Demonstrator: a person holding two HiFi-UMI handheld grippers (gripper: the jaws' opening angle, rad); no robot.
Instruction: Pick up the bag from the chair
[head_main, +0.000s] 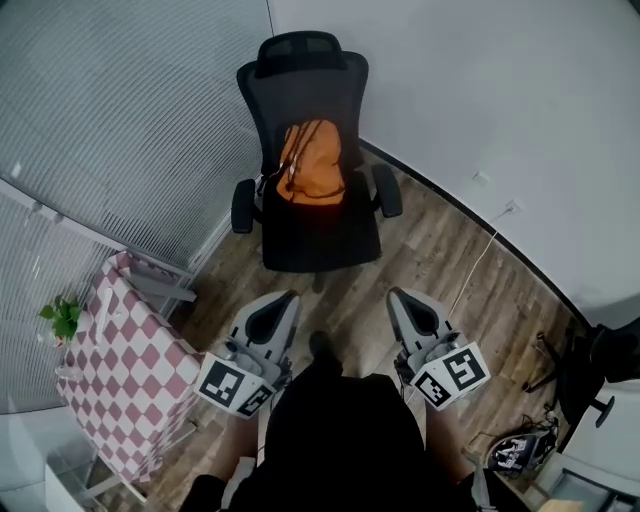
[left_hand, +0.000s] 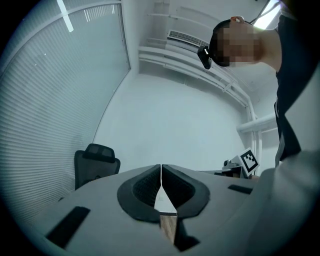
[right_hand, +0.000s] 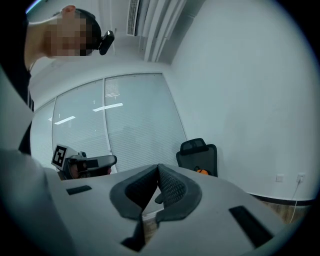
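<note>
At the far left of the head view, a small table with a red-and-white checked cloth (head_main: 120, 370) is standing by the blinds, with a little green plant (head_main: 62, 318) just beside it. Neither is playing any part here.

The left gripper (head_main: 284, 302) is hanging low in front of the person, well apart from the chair. Its own view is showing the two jaws pressed together at the tips with nothing between them.

Ahead and between the two tools, the black office chair (head_main: 320, 235) is facing the person. The orange bag (head_main: 312, 165) is sitting on the seat, leaning against the backrest, untouched.

The right gripper (head_main: 400, 300) is matching the left one, its jaws likewise meeting and gripping nothing. In its view the chair and a sliver of orange are showing far off.

As I judge it, the task is barely beginning. Nothing is done, and the whole approach, opening of the jaws, grasp and lift are waiting ahead.
</note>
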